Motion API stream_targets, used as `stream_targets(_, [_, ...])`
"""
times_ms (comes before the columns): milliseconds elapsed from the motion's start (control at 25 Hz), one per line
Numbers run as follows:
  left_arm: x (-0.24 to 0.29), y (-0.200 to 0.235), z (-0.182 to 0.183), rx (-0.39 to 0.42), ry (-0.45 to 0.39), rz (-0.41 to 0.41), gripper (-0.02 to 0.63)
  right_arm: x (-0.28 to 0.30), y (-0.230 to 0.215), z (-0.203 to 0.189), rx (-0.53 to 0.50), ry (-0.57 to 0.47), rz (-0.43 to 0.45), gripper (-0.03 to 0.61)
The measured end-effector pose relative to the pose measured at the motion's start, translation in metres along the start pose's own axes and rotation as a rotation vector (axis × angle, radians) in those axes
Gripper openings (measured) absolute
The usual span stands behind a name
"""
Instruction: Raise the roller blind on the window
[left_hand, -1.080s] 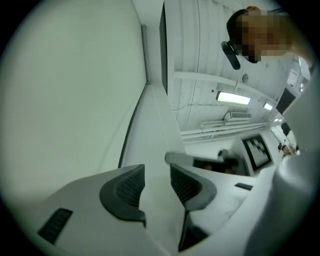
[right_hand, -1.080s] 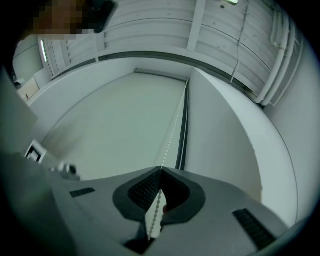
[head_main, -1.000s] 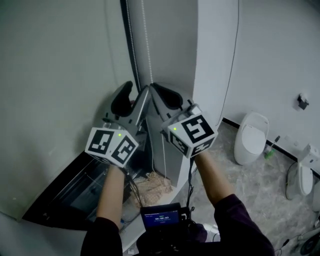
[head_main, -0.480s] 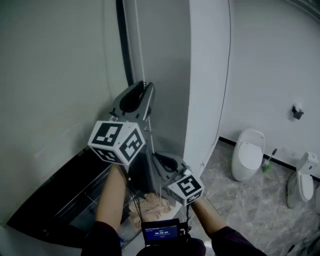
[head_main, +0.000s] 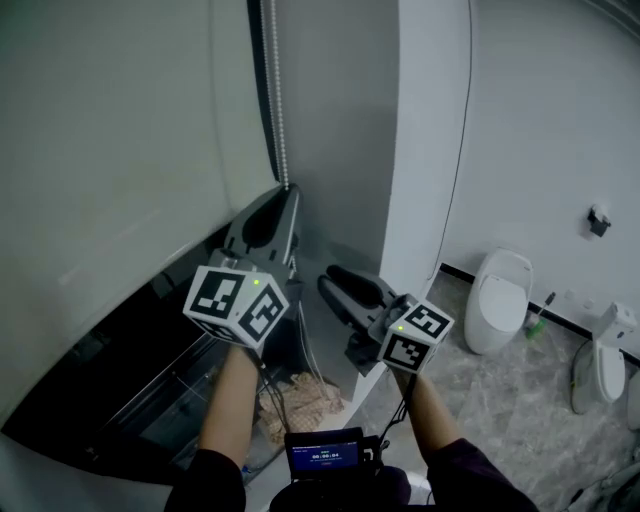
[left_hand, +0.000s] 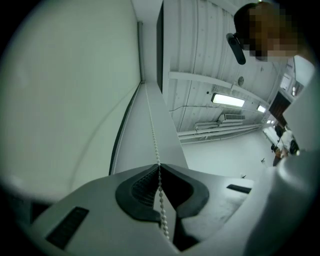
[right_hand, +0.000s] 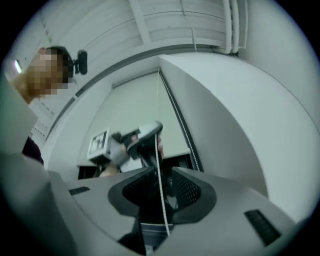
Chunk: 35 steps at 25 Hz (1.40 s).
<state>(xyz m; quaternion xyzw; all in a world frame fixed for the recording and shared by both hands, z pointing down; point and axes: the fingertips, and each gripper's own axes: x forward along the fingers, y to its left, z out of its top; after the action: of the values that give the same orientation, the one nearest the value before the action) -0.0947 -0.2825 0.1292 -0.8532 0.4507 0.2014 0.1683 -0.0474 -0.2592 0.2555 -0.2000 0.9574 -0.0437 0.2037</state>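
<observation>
The pale roller blind (head_main: 120, 150) hangs at the left above the dark window glass (head_main: 100, 390). Its white bead chain (head_main: 276, 90) drops along the window frame. My left gripper (head_main: 289, 190) is the higher one and is shut on the chain (left_hand: 151, 125), which passes between the closed pads (left_hand: 145, 187). Below and to the right, my right gripper (head_main: 328, 280) is opening. The chain (right_hand: 161, 195) runs loose between its jaws, touching neither pad. The right gripper view also shows the left gripper (right_hand: 145, 135) above, holding the chain.
A white wall column (head_main: 430, 150) stands just right of the chain. A toilet (head_main: 503, 285), a green brush (head_main: 540, 305) and another white fixture (head_main: 605, 350) stand on the tiled floor at the right. A tan heap (head_main: 300, 395) lies below my hands.
The right gripper pulled the chain down, then let go and rose a little. The left gripper went up the chain and shut on it. More dark glass shows below the blind.
</observation>
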Motion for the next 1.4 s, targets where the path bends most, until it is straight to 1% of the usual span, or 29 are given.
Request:
stream_targets(80, [-0.014, 0.001, -0.032, -0.055, 0.038, -0.015, 0.017, 0.008, -0.007, 0.024, 0.018, -0.025, 0.019, 0.091])
stream_targets(200, [-0.046, -0.009, -0.090, -0.095, 0.112, -0.027, 0.015, 0.021, -0.012, 0.049, -0.039, -0.045, 0.019, 0.091])
stream_targets(320, [-0.077, -0.025, -0.151, -0.137, 0.207, -0.046, 0.017, 0.042, -0.003, 0.063, -0.102, -0.039, 0.038, 0.091])
stream_targets(400, [-0.092, -0.029, -0.177, -0.179, 0.236, -0.053, 0.016, 0.060, 0.004, 0.067, -0.150, -0.029, 0.039, 0.091])
stream_targets(480, [-0.101, -0.032, -0.186, -0.187, 0.241, -0.055, 0.017, 0.073, 0.008, 0.067, -0.203, -0.016, 0.029, 0.091])
stream_targets(520, [-0.102, -0.034, -0.185, -0.180, 0.243, -0.054, 0.016, 0.077, 0.009, 0.066, -0.222, -0.009, 0.027, 0.088])
stream_targets(600, [-0.100, -0.036, -0.181, -0.162, 0.251, -0.049, 0.015, 0.081, 0.012, 0.065, -0.234, -0.001, 0.028, 0.029])
stream_targets(640, [-0.100, -0.035, -0.180, -0.161, 0.251, -0.045, 0.015, 0.082, 0.013, 0.065, -0.231, -0.003, 0.029, 0.017])
stream_targets(760, [-0.104, -0.029, -0.179, -0.167, 0.228, -0.033, 0.017, 0.080, 0.012, 0.068, -0.220, -0.018, 0.029, 0.012])
stream_targets(880, [-0.113, -0.026, -0.176, -0.176, 0.225, -0.028, 0.018, 0.075, 0.009, 0.070, -0.222, -0.046, 0.011, 0.011])
stream_targets(960, [-0.115, -0.020, -0.162, -0.206, 0.200, -0.001, 0.018, 0.070, 0.006, 0.069, -0.220, -0.054, -0.004, 0.011])
stream_targets(1040, [-0.110, -0.008, -0.141, -0.236, 0.157, 0.022, 0.018, 0.066, 0.003, 0.058, -0.227, -0.031, -0.015, 0.011])
stream_targets(1120, [-0.099, 0.003, -0.120, -0.238, 0.119, 0.027, 0.018, 0.059, -0.001, 0.033, -0.241, 0.002, -0.029, 0.011])
stream_targets(1200, [-0.085, 0.012, -0.101, -0.224, 0.094, 0.022, 0.020, 0.049, -0.005, -0.002, -0.206, 0.017, -0.035, 0.011])
stream_targets(1240, [-0.078, 0.015, -0.093, -0.219, 0.083, 0.013, 0.034, 0.041, -0.008, -0.022, -0.183, 0.031, -0.042, 0.011])
stream_targets(1360, [-0.053, 0.009, -0.064, -0.197, 0.053, -0.047, 0.145, 0.019, -0.014, -0.088, -0.154, 0.137, -0.082, 0.011])
stream_targets(1400, [-0.043, 0.005, -0.054, -0.182, 0.045, -0.071, 0.167, 0.013, -0.016, -0.107, -0.156, 0.173, -0.093, 0.011])
